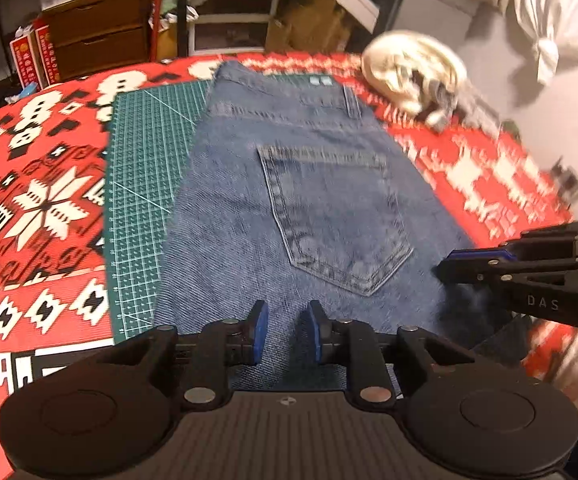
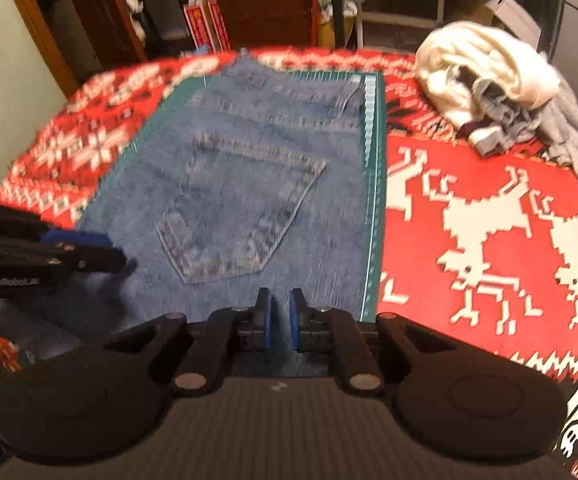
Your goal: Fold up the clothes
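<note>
Jeans flat on green mat, pocket side up, both grippers slack over near end.
Left gripper (image 1: 285,330) and right gripper (image 2: 280,326) grasp nothing; jeans (image 1: 289,184) look heavy, stiff-soft denim; grab thick waistband (image 1: 285,80) or hem edge.

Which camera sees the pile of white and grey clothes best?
The right wrist view: the clothes pile sits large and fairly sharp at the table's far right corner, grey pieces showing. The left wrist view shows it smaller and blurred, beyond the jeans.
</note>
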### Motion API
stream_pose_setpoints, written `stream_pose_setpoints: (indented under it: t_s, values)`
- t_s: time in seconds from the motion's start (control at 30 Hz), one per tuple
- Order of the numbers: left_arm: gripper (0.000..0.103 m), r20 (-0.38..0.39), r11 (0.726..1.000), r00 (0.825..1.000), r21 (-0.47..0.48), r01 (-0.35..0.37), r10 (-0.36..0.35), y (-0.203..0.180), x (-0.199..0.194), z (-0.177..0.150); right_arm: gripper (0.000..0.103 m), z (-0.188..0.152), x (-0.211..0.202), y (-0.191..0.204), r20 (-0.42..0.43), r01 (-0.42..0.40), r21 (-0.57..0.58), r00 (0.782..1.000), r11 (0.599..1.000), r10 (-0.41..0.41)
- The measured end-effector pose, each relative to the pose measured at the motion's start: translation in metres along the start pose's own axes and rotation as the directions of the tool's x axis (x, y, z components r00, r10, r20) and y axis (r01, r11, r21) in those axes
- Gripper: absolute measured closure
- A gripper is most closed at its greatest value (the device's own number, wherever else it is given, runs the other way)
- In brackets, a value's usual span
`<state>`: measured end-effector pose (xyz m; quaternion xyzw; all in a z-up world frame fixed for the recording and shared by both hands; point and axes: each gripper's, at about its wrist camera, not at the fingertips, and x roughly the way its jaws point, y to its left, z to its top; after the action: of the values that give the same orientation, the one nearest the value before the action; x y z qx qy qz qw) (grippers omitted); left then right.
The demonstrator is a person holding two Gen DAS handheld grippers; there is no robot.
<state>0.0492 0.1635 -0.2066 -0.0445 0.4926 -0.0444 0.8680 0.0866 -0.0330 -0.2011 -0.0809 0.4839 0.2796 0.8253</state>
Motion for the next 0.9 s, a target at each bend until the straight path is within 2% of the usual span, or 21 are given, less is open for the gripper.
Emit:
stream_pose_setpoints:
  t_s: [0.1,0.23,0.27,0.3,0.33,0.37,0.4,0.63,0.8,0.9]
  values:
    - [0.078,-0.003,0.999,1.0,0.044,-0.028,0.028,-0.006,0.006,-0.005,0.092,-0.006,-0.001,0.003,0.001,0.01,-0.016,1.0,1.0,-0.01]
    - [0.075,-0.02,0.997,0.999,0.072,-0.029,0.03,-0.01,0.007,-0.005,0.088,-0.014,-0.005,0.002,-0.001,0.002,0.0,1.0,1.0,-0.002]
    - [0.071,-0.027,0.997,0.999,0.077,-0.027,0.029,-0.012,0.008,-0.005,0.087,-0.015,-0.005,0.002,-0.002,0.002,0.001,1.0,1.0,-0.002]
    - [0.061,-0.035,0.996,0.999,0.081,-0.025,0.028,-0.013,0.008,-0.005,0.083,-0.014,-0.006,0.002,-0.004,0.001,0.0,1.0,1.0,-0.001]
    - [0.057,-0.042,0.996,0.999,0.086,-0.023,0.027,-0.014,0.009,-0.006,0.079,-0.013,-0.007,0.003,-0.011,-0.01,0.0,1.0,1.0,0.01]
    - [0.048,-0.049,0.996,0.998,0.09,-0.021,0.026,-0.015,0.009,-0.006,0.072,-0.013,-0.007,0.004,-0.018,-0.019,0.0,1.0,1.0,0.019]
    - [0.042,-0.057,0.995,0.998,0.095,-0.019,0.025,-0.017,0.009,-0.006,0.069,-0.013,-0.009,0.005,-0.026,-0.02,-0.004,0.999,1.0,0.02]
    - [0.021,-0.109,0.992,0.994,0.126,-0.005,0.019,-0.025,0.012,-0.006,0.052,-0.024,-0.024,0.005,-0.045,-0.018,-0.021,0.999,1.0,0.017]
    - [0.009,-0.124,0.992,0.992,0.122,-0.018,0.033,-0.031,0.015,-0.007,0.02,-0.026,-0.036,0.003,-0.047,-0.011,-0.075,0.999,0.997,0.008]
    - [0.003,-0.138,0.988,0.989,0.15,-0.025,0.046,-0.037,0.019,-0.008,0.009,-0.023,-0.045,0.001,-0.051,-0.021,-0.138,0.999,0.99,0.015]
